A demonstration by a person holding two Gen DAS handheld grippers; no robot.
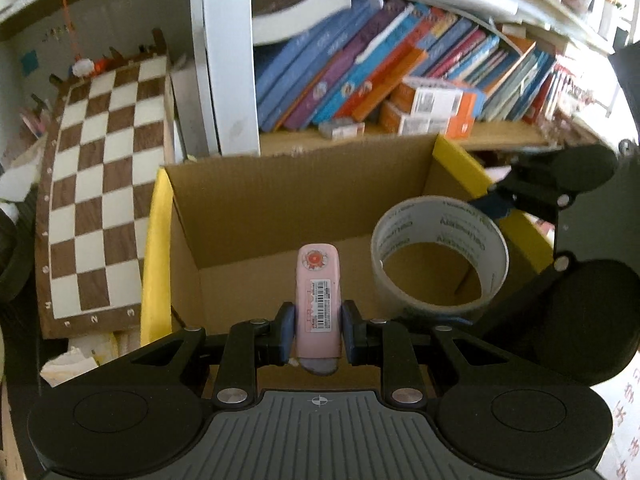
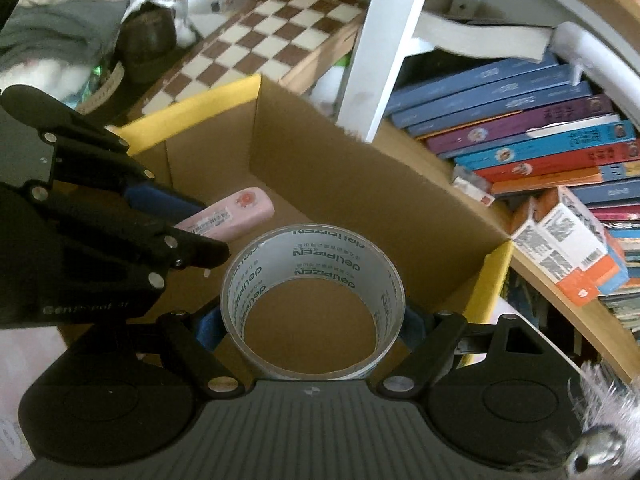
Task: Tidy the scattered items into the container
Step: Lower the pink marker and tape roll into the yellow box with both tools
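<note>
An open cardboard box [image 1: 280,204] with yellow flaps stands in front of both grippers; it also shows in the right wrist view [image 2: 340,168]. My left gripper [image 1: 318,334] is shut on a pink utility knife [image 1: 318,300] and holds it above the box floor. The knife also shows in the right wrist view [image 2: 236,212]. My right gripper [image 2: 312,324] is shut on a roll of clear tape [image 2: 312,280] and holds it over the box. The tape roll [image 1: 440,252] and the right gripper [image 1: 500,200] show at the right of the left wrist view.
A chessboard [image 1: 100,184] leans left of the box. A white shelf post [image 1: 224,56] stands behind it. Leaning books [image 1: 380,68] and orange-white cartons [image 1: 436,108] fill the wooden shelf behind. A dark round object [image 2: 146,40] lies at far left.
</note>
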